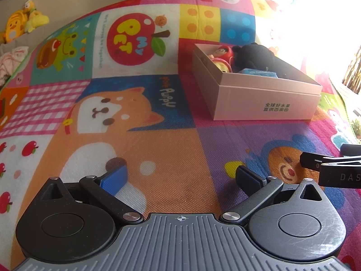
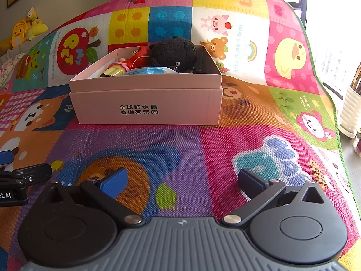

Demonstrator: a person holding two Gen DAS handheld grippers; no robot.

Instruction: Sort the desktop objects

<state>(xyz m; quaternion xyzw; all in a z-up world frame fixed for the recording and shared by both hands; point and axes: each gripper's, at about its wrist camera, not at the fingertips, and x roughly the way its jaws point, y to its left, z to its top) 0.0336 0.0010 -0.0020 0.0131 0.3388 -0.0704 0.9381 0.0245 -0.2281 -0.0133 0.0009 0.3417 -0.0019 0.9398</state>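
Both my grippers hang spread and empty — left gripper, right gripper. The pink box sits centre frame for the right, upper right for the left — I judge the right nearer.

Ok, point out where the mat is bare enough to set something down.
Free: the mat between both open grippers and the pink box, and right of the box in the right wrist view. Crowded: inside the box, packed with a black plush, a red doll and a blue pack.
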